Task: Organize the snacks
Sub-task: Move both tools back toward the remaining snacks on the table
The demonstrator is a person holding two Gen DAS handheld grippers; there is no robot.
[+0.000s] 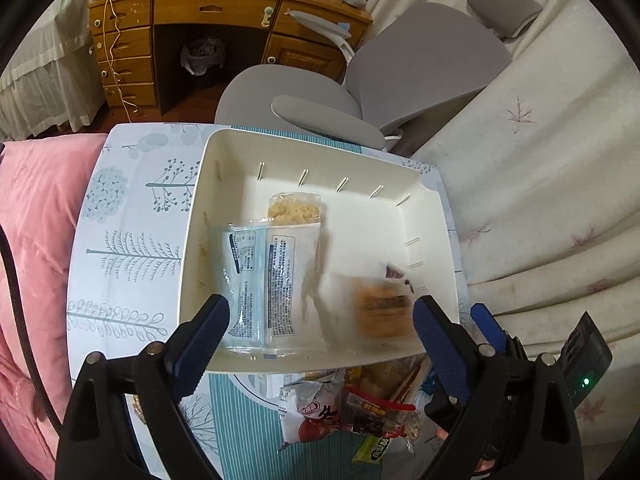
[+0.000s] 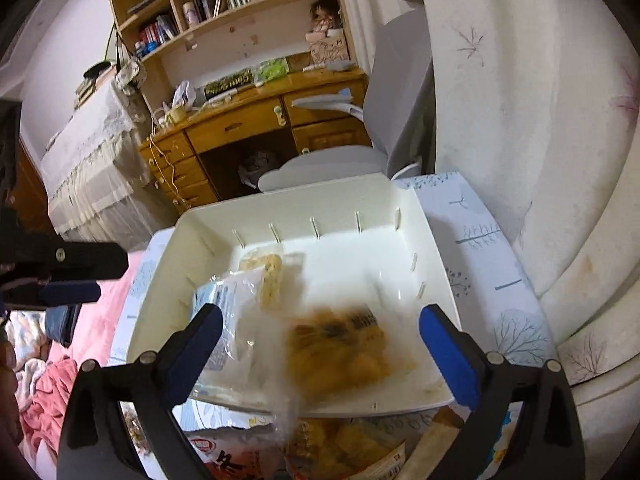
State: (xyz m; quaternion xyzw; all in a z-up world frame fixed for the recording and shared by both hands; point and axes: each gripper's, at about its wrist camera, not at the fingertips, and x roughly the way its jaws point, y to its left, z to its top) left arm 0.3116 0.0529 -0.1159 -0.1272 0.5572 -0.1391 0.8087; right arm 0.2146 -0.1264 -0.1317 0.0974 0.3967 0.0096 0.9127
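A white bin (image 1: 432,200) (image 2: 436,264) stands on a patterned table. In it lie a blue-and-white packet (image 1: 244,280) (image 2: 224,312), a clear packet of beige snack (image 1: 294,216) (image 2: 270,280) and a blurred orange snack packet (image 1: 384,312) (image 2: 340,352) in its right part. My left gripper (image 1: 320,316) is open and empty over the bin's near edge. My right gripper (image 2: 320,332) is open just above the orange packet, which is blurred and free of the fingers. The right gripper's blue finger (image 1: 486,320) shows beside the bin.
Several loose snack packets (image 1: 352,408) (image 2: 320,448) lie on the table in front of the bin. A pink quilt (image 1: 36,240) is at the left. A grey chair (image 1: 400,80) and wooden desk (image 1: 200,12) stand behind; a white curtain (image 1: 540,160) hangs right.
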